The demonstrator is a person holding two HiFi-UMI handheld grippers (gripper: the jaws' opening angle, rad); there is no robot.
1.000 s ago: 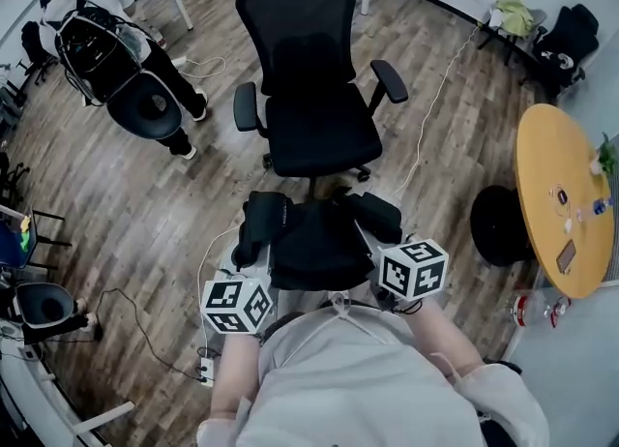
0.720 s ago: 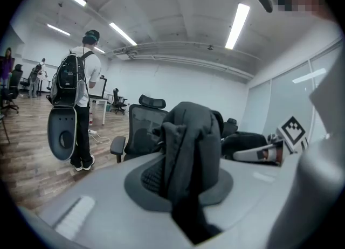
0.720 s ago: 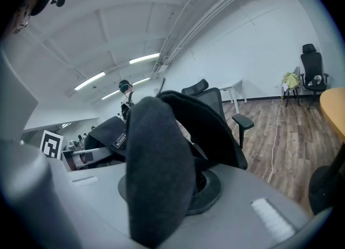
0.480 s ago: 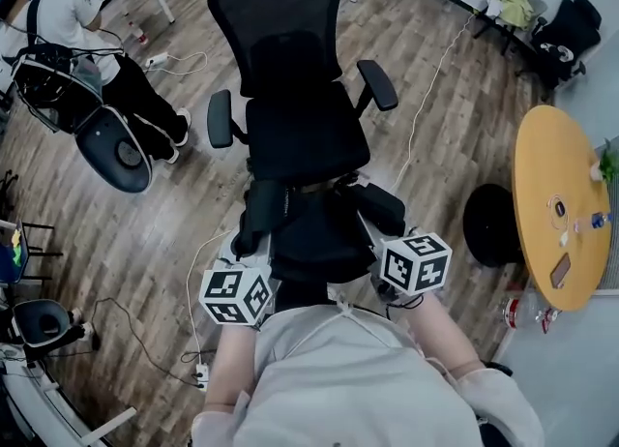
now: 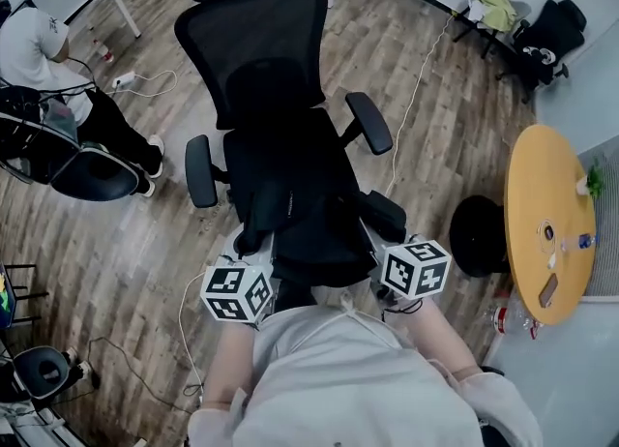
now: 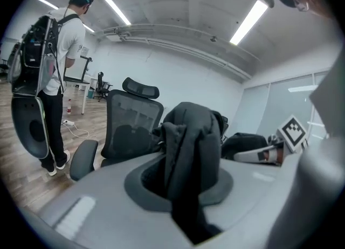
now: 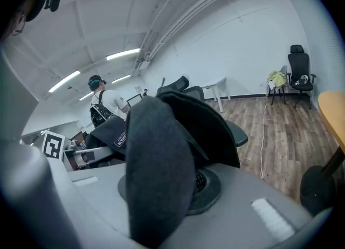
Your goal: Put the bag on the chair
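A black bag [image 5: 314, 232] hangs between my two grippers, over the front of the black office chair's [image 5: 266, 77] seat. My left gripper [image 5: 253, 247] is shut on a dark strap [image 6: 190, 151] at the bag's left side. At the bag's right side my right gripper [image 5: 375, 237] is shut on another black strap [image 7: 159, 167]. The chair faces me, with its mesh back [image 6: 132, 124] and headrest beyond the bag and an armrest [image 5: 200, 170] on either side. The bag's underside is hidden, so whether it touches the seat I cannot tell.
A person with a backpack [image 5: 39, 48] stands at the far left beside white desk legs. A round yellow table [image 5: 542, 213] and its black base [image 5: 479, 235] are at the right. A white cable [image 5: 416, 97] runs across the wood floor. Another chair [image 5: 546, 29] stands at the back right.
Both grippers have carried the bag forward together. The chair has drawn close, and the bag, which was short of the seat, now overlaps its front.
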